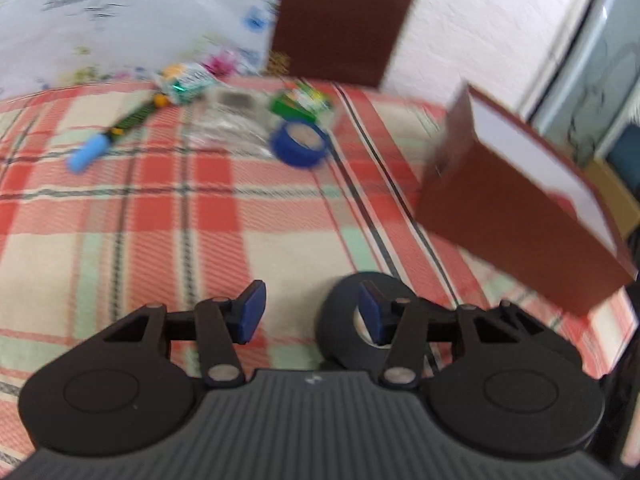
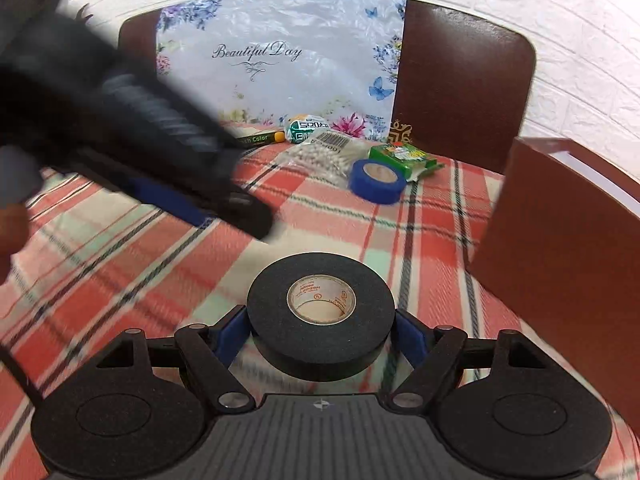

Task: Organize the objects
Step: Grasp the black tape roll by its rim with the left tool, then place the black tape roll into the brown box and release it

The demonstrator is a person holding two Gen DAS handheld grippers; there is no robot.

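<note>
A black tape roll (image 2: pixel 368 308) hangs just above the plaid cloth (image 2: pixel 140 264), and my right gripper (image 2: pixel 320 336) is shut on it, a blue pad on each side. In the left wrist view the same black roll (image 1: pixel 340 320) shows behind my right-hand finger. My left gripper (image 1: pixel 311 304) is open with only cloth between its pads. It crosses the right wrist view as a dark blur, the left gripper (image 2: pixel 192 200), to the upper left of the roll. A brown open box (image 2: pixel 560 240) with a white inside stands to the right, also the brown box (image 1: pixel 520 220).
At the far side lie a blue tape roll (image 2: pixel 376 180), a green packet (image 2: pixel 404 158), a cotton swab bag (image 2: pixel 332 152), a green marker (image 2: pixel 256 139) and a white-green packet (image 2: pixel 310 126). A light blue tube (image 1: pixel 86 154) lies far left. Behind stand a floral board (image 2: pixel 280 60) and a brown panel (image 2: pixel 464 80).
</note>
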